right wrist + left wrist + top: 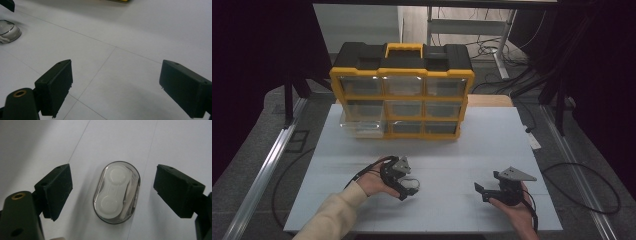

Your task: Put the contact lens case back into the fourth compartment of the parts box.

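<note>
Nearest the high camera, the person's forearms come in from the bottom edge, each hand carrying a tool over the white bench (452, 145). At the left, the left tool (408, 188) points down at a small clear oval case (411, 184) lying flat on the bench. In the left gripper view the tool (113, 190) stands wide, its black pads (58, 191) well clear of the case (116, 192) on both sides, so nothing is gripped. Two round white wells sit end to end inside the case. Its long axis runs up and down in that view, leaning slightly toward the upper right, crosswise to the line between the two pads.

At the right, the right tool (484, 192) points toward the left of the high view, well apart from the case. Its own view shows the tool (115, 87) wide with bare bench between the pads, and the case (9, 31) far off at the upper left.

Behind, a yellow and black drawer organiser (402, 90) stands upright at the far side of the bench, its lower left drawer (361, 125) pulled out.
</note>
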Demonstrator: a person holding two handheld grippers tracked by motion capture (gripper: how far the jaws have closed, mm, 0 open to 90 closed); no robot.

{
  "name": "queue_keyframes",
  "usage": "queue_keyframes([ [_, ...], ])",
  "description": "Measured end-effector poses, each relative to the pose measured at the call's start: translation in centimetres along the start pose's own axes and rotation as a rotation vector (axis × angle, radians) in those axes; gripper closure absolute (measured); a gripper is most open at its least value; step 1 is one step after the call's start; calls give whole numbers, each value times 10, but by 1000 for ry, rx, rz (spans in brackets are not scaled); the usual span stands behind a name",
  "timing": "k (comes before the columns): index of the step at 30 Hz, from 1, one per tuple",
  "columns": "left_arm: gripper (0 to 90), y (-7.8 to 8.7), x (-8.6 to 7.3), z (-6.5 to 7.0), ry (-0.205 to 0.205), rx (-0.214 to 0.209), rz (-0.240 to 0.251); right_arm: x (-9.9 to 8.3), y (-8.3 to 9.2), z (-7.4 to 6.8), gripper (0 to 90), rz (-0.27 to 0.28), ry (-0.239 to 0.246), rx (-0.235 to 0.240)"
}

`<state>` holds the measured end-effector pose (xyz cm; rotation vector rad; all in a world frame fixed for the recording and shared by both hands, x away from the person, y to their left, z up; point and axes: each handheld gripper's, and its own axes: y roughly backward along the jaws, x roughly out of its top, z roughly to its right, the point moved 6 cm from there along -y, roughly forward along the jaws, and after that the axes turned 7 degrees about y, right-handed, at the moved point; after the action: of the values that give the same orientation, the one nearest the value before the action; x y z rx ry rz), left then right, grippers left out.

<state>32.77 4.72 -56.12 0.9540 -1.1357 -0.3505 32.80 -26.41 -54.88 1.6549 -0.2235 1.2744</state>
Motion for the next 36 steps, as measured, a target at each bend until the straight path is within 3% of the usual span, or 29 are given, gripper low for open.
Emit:
queue_keyframes([
  [15, 162, -12, -5, 0, -11, 5, -56, 0, 0, 0, 121, -4, 2, 0],
  [22, 214, -15, -6, 0, -20, 8, -68, 0, 0, 1, 121, -3, 1, -1],
  [29, 306, -14, -6, 1, -16, -11, -69, 0, 0, 0, 121, -4, 2, -1],
  [32, 419, -11, -6, 1, -10, -9, -70, 0, 0, 0, 121, -4, 2, -2],
  [36, 479, -10, -6, 1, -28, -11, -81, 0, 0, 0, 121, -4, 3, -2],
])
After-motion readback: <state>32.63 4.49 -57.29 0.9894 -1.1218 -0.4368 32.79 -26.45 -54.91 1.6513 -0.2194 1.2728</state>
